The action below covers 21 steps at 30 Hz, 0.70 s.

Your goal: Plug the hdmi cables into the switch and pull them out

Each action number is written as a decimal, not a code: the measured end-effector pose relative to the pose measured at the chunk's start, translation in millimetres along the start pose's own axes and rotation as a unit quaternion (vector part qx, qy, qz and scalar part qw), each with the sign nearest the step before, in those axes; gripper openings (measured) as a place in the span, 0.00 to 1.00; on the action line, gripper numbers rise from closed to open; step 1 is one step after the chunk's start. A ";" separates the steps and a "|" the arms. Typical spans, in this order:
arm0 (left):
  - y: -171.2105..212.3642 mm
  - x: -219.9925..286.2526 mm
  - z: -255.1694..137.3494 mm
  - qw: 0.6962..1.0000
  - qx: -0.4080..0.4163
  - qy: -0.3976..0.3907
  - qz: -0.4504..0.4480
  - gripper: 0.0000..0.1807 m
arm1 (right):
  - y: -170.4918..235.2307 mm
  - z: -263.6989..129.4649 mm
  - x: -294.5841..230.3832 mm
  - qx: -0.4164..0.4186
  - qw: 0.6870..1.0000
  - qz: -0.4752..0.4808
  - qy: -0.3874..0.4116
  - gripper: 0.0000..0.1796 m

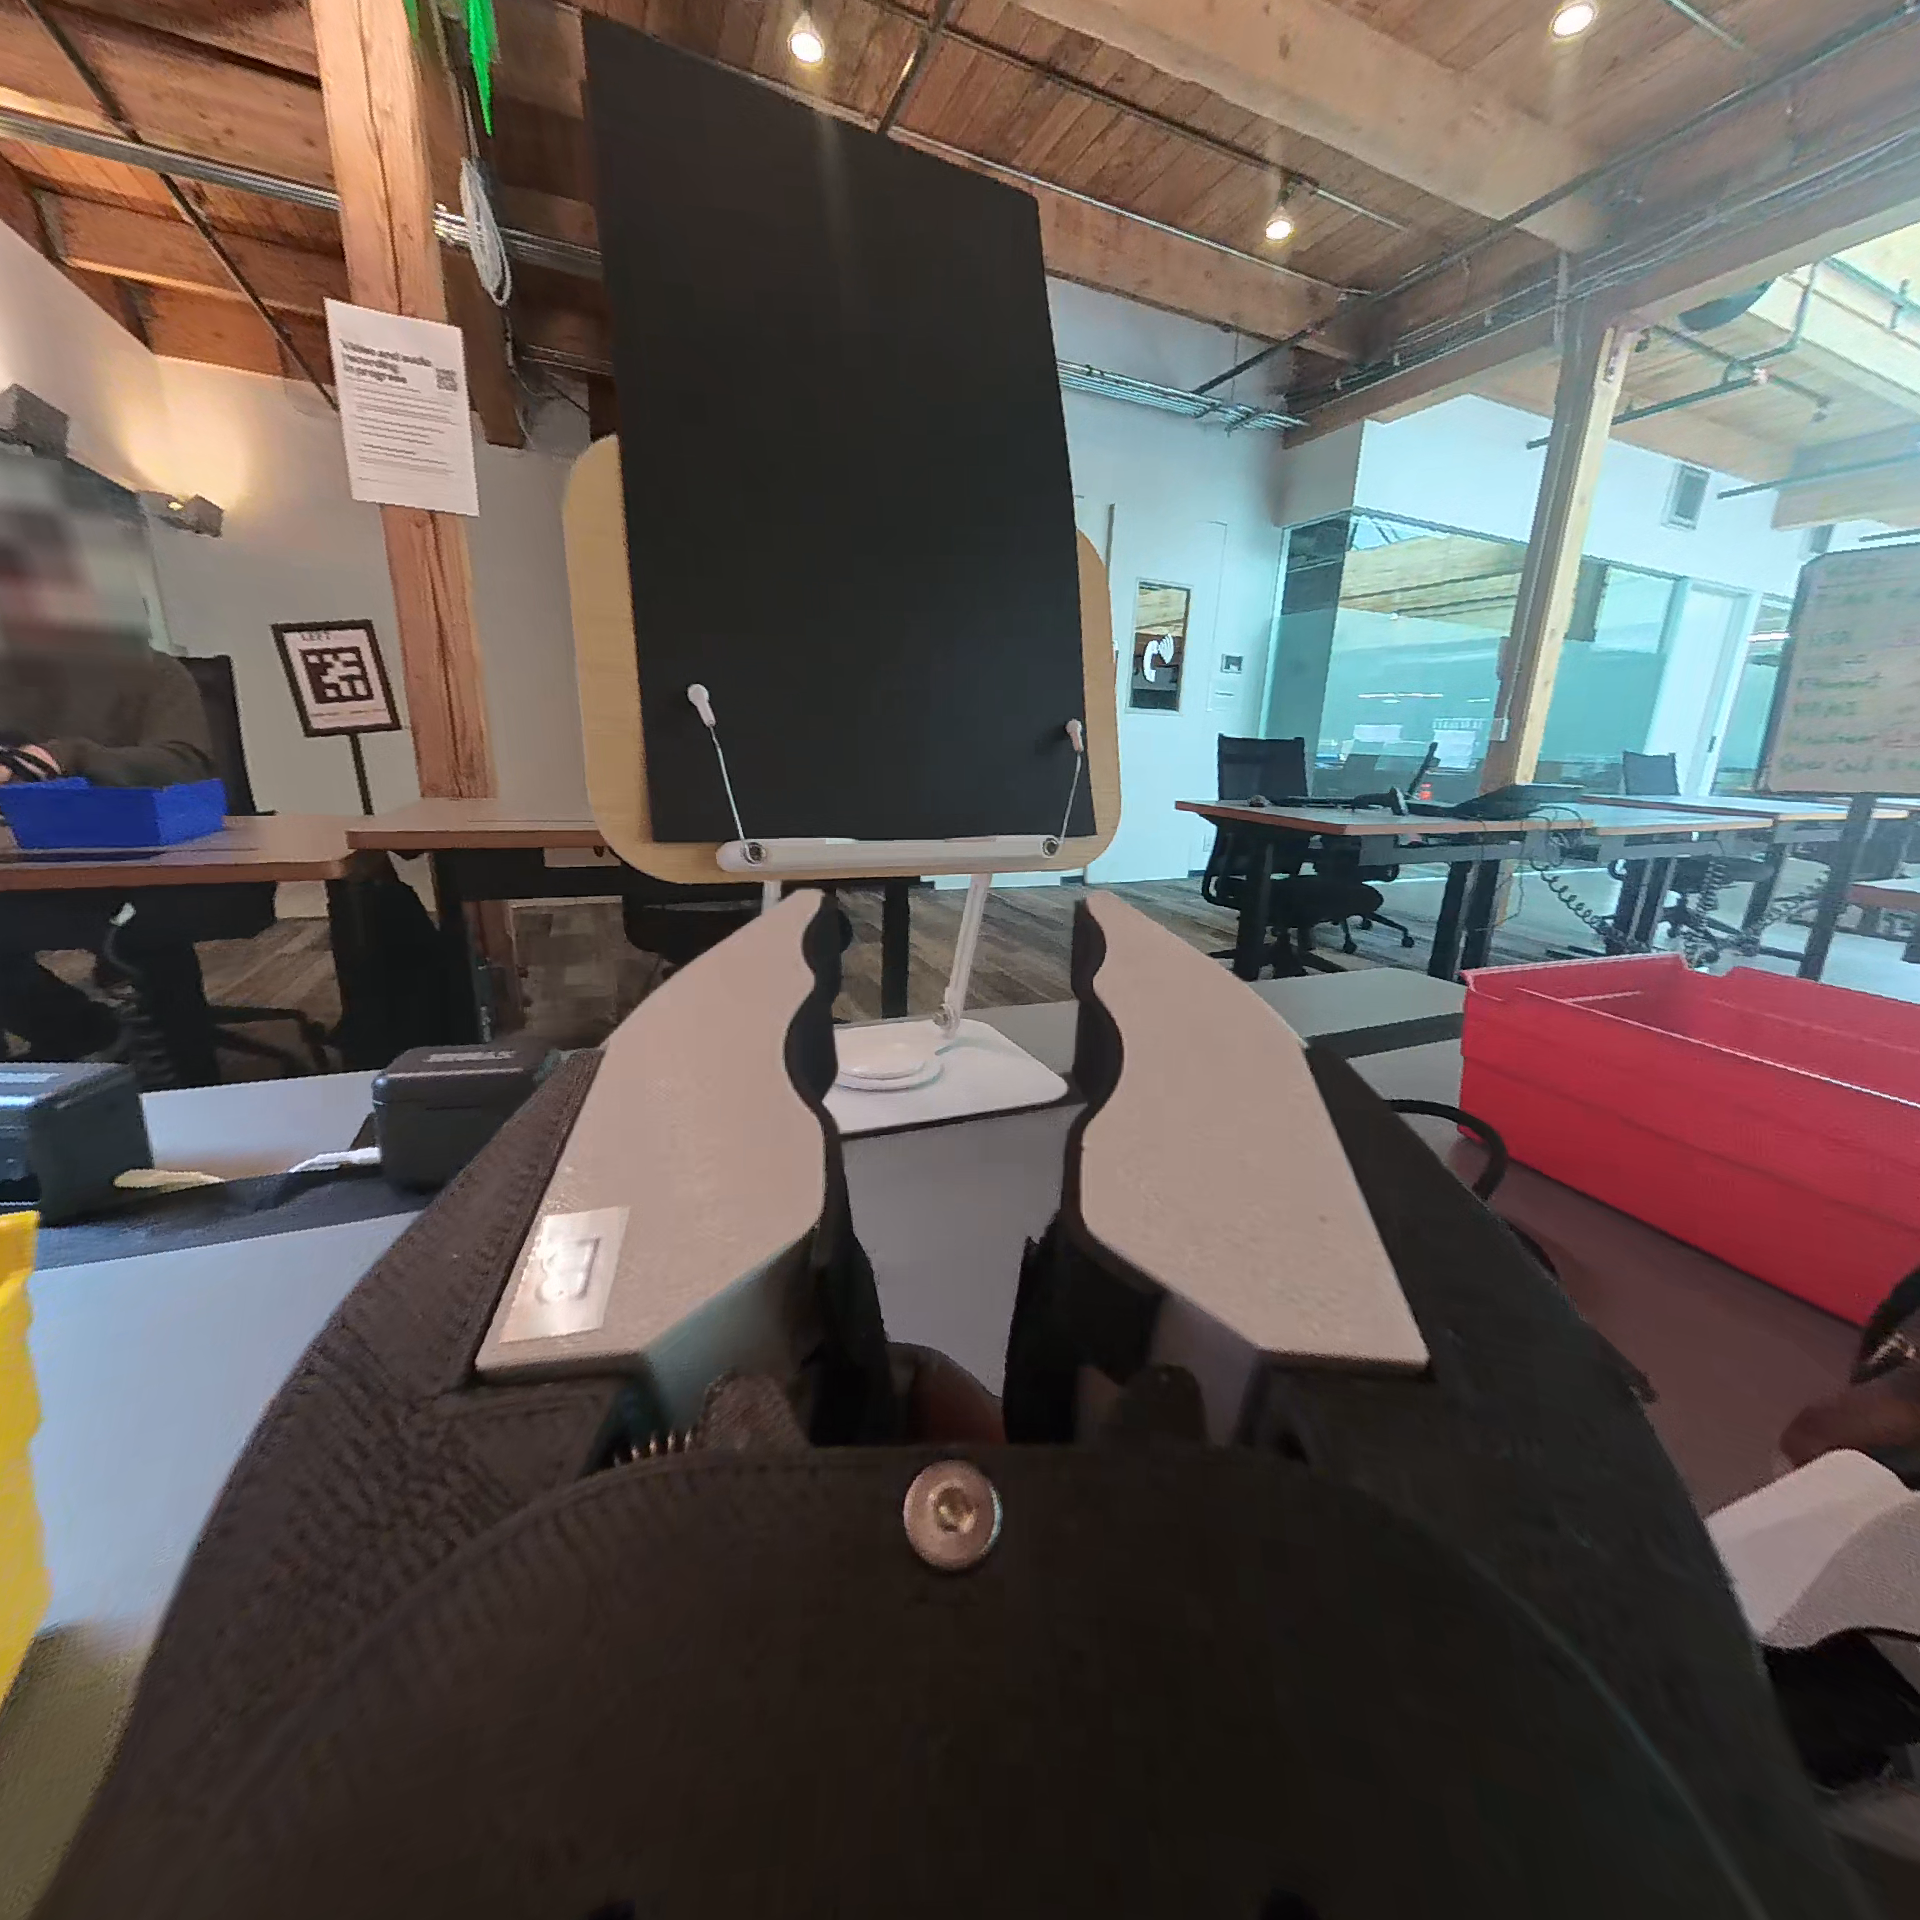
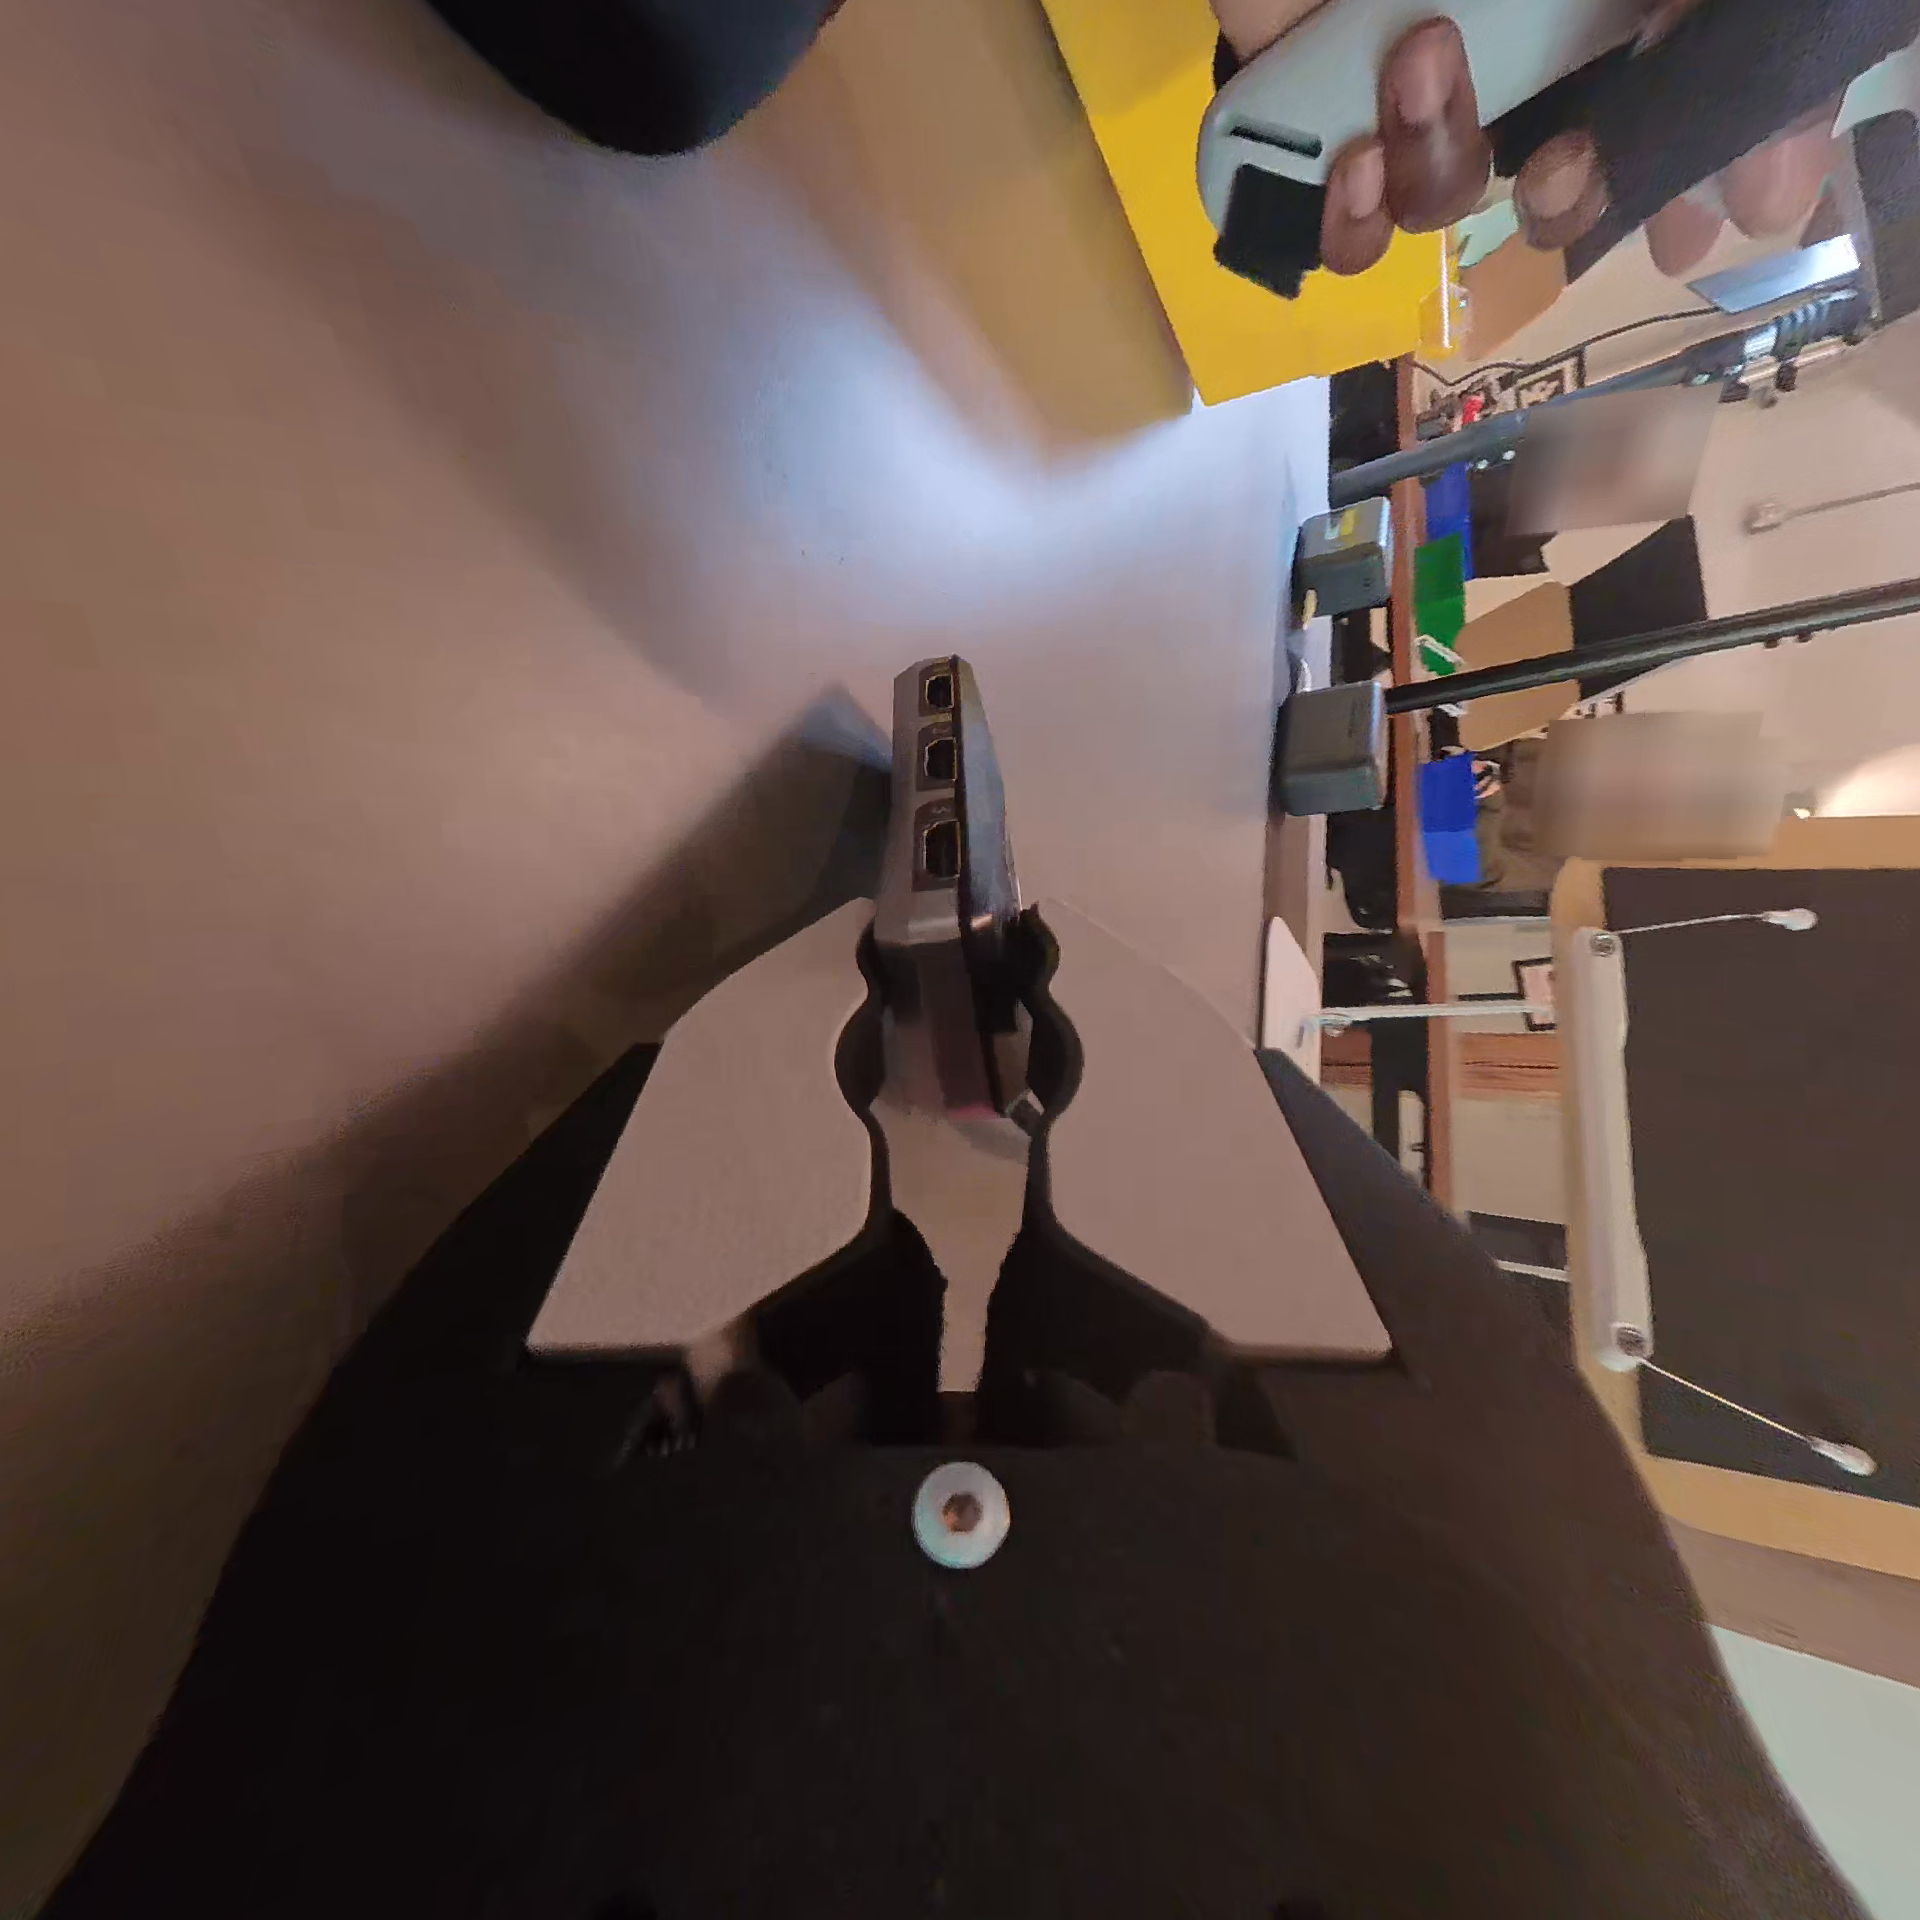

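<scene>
The right gripper [image 2: 961,935] is clamped on the switch [image 2: 951,821], its two grey fingers pinching one end of the slim dark box while the rest juts forward past the tips. The camera here is rolled on its side, so the table [image 2: 520,623] fills the left of the view as a pale blurred plane. Along the switch's grey edge facing the table sit three ports in a row, all of them bare. The left gripper [image 1: 951,925] is spread wide with nothing between its fingers, held level above the table and aimed at the black board [image 1: 842,499].

That board, the biggest thing in front of the left gripper, leans upright on a wooden-backed stand with a white foot [image 1: 951,1091], pinned by two thin wire clips at its lower corners. To the right of the board lies a red tray [image 1: 1704,1101], near the table's far edge. To the board's left and lower are two small dark cases [image 1: 457,1107] on the table, and at the far left edge a yellow bin [image 1: 16,1455].

In the right wrist view the yellow bin [image 2: 1195,208] lies beyond the switch, and a hand [image 2: 1455,156] in a dark fingerless glove grips a grey handle over it. No cable end can be made out clearly in either view.
</scene>
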<state>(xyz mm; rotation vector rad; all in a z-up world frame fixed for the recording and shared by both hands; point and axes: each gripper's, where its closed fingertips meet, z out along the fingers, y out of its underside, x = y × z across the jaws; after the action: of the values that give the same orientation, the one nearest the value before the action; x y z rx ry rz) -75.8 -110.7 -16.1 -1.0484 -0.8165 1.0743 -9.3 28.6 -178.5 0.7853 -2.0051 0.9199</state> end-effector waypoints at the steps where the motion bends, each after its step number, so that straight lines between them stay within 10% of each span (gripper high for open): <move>1: 2.5 1.8 0.7 1.000 -0.005 0.004 -0.003 0.23 | -0.4 -1.1 -1.1 0.005 1.000 0.009 -0.006 0.14; 16: 30.3 34.8 6.8 0.991 -0.068 0.060 0.099 0.23 | -0.3 -13.7 -31.9 0.034 0.968 0.174 -0.178 0.25; 21: 39.1 51.5 6.6 0.984 -0.085 0.096 0.126 0.23 | -44.6 -42.5 3.4 0.243 0.857 0.393 -0.228 0.36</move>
<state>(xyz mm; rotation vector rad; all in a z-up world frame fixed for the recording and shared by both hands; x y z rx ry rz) -78.2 -55.0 -49.3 -1.4058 -0.6400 1.1072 39.8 38.0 -142.4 0.4335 -2.6149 1.9124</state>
